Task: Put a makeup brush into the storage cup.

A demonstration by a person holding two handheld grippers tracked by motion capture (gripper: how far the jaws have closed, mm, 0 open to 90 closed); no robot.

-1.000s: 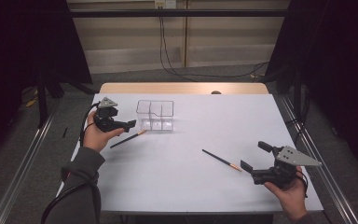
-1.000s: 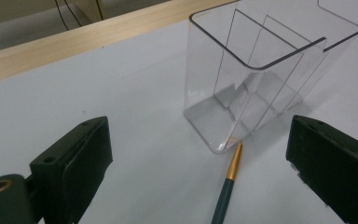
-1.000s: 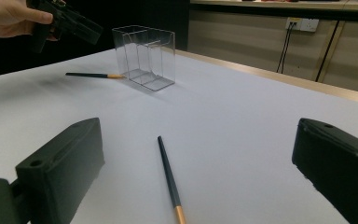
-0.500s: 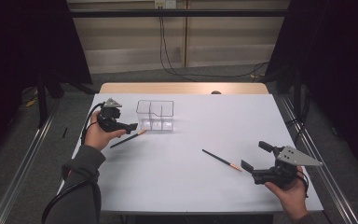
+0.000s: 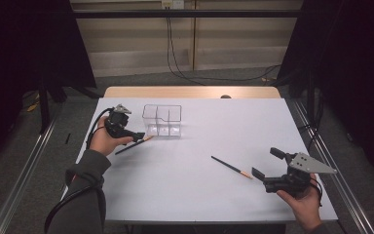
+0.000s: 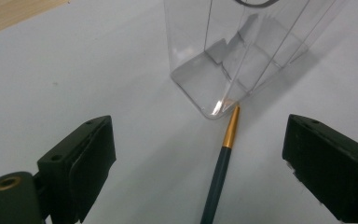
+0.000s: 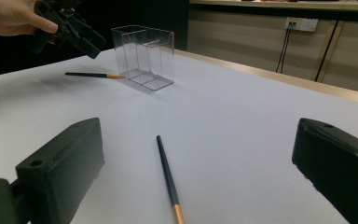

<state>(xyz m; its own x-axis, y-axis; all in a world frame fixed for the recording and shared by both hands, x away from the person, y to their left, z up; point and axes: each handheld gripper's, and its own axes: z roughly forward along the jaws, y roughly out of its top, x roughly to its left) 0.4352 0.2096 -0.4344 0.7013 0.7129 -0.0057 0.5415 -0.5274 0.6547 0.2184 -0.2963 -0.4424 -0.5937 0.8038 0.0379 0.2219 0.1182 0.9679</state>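
A clear plastic organizer box stands on the white table, back left of centre. A dark pencil with a gold tip lies beside it, its tip touching the box's corner. My left gripper hovers just above that pencil, open, with the pencil between the jaws. A second dark pencil lies right of centre. My right gripper is held low near the front right, open and facing this pencil, a short way from its gold end.
The table's wooden far edge runs behind the white sheet. Cables hang on the wall behind. In the right gripper view the other hand and the left gripper show beyond the box and the far pencil.
The left gripper has edged slightly right toward the box and the pencil. The right gripper and both pencils have stayed put.
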